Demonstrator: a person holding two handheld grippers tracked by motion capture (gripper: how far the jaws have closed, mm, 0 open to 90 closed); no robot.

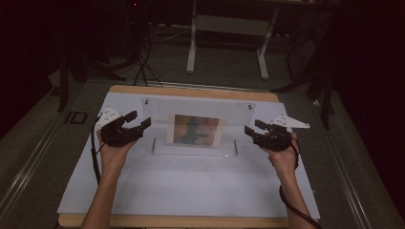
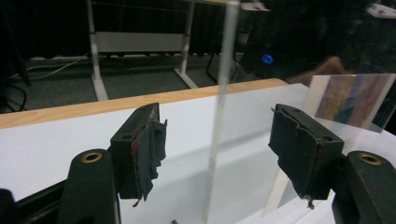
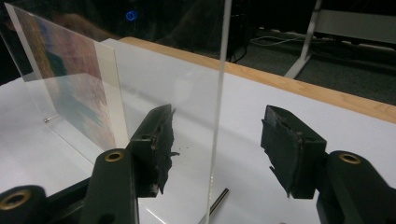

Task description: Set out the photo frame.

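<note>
Two tools wide open | left tool (image 1: 134,120), right tool (image 1: 252,128) straddle acrylic panel (image 1: 200,109) edges | nothing gripped

Left gripper (image 1: 136,120), right gripper (image 1: 254,128): jaws spread wide.

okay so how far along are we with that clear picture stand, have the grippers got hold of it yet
Done so far: both grippers are lined up at the ends of the clear acrylic stand, which stands upright on the white sheet with the picture in it. In hand: the left gripper and the right gripper each have open jaws straddling a panel edge, not yet touching it. Left: closing on both edges and moving the stand.
</note>
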